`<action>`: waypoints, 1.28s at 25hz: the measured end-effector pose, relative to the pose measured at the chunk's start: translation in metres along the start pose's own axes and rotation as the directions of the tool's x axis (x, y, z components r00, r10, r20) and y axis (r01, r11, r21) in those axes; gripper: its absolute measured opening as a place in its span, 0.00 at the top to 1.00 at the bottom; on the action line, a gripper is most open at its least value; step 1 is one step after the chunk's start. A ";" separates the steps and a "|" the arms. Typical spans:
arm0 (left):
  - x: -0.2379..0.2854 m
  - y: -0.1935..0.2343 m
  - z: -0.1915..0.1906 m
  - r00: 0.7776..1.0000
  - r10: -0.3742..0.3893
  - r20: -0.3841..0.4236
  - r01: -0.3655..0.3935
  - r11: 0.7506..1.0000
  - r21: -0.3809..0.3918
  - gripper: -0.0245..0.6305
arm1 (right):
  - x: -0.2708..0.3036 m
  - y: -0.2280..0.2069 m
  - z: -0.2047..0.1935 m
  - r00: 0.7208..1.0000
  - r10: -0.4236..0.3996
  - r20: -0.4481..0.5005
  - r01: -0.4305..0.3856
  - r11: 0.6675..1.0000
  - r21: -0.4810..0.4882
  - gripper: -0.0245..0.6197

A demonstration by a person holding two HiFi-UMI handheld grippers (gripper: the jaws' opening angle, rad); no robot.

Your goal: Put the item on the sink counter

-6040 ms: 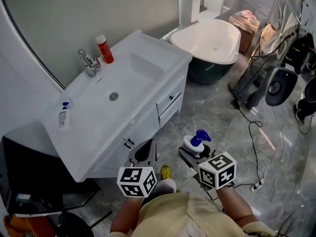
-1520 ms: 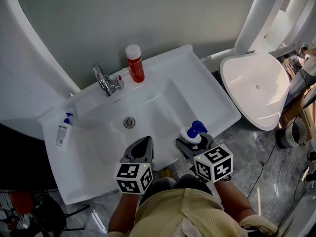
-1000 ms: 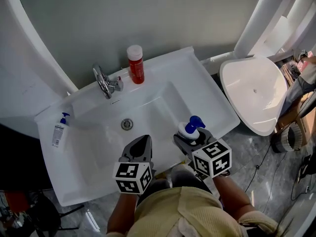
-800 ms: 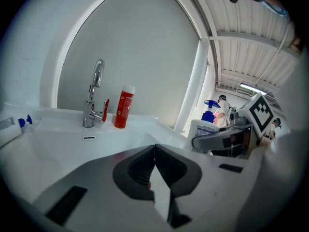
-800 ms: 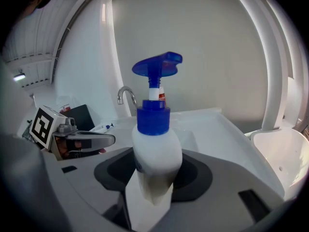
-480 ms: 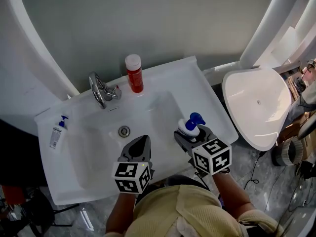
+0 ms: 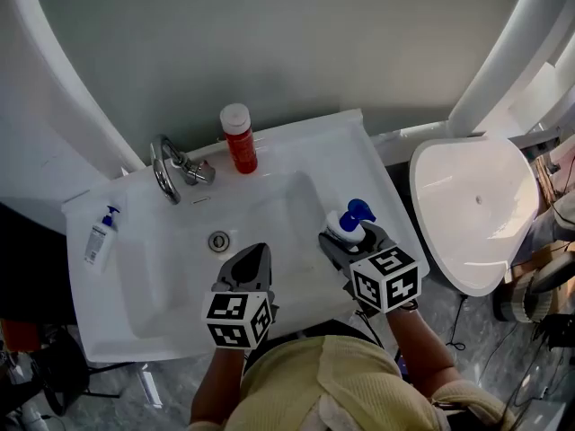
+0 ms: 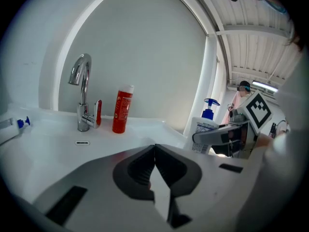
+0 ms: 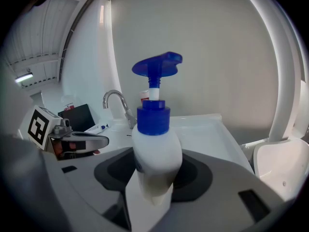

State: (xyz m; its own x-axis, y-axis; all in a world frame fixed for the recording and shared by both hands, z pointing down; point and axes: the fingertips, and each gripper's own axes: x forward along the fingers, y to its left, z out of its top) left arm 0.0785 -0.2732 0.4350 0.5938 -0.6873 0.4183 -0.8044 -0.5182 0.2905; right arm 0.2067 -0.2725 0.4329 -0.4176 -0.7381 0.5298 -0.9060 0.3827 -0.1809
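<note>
Held blue-pump bottle (image 9: 153,151) upright, clamped in right gripper (image 7: 349,241), over sink counter (image 7: 375,176) right rim beside basin; left gripper (image 8: 154,164) pinched together, empty; judged carry step, next needing set-down and release.

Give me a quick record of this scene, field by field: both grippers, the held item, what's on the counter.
left gripper: shut, empty, over the basin
right gripper: shut on pump bottle
pump bottle: white, blue pump head, upright, over counter's right side
sink counter: red bottle beside faucet at back; small white bottle lying at left end
</note>
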 end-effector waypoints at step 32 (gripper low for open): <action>0.049 0.011 0.001 0.988 0.140 0.072 -0.131 0.985 -0.115 0.90 | 0.068 -0.091 0.012 0.998 -0.057 0.004 0.058 0.996 -0.062 0.62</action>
State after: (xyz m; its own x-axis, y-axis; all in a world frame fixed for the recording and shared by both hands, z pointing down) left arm 0.0994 -0.3133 0.4575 0.4752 -0.7877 0.3920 -0.8718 -0.3615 0.3304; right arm 0.2599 -0.3641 0.4757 -0.3652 -0.7611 0.5361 -0.9225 0.3731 -0.0988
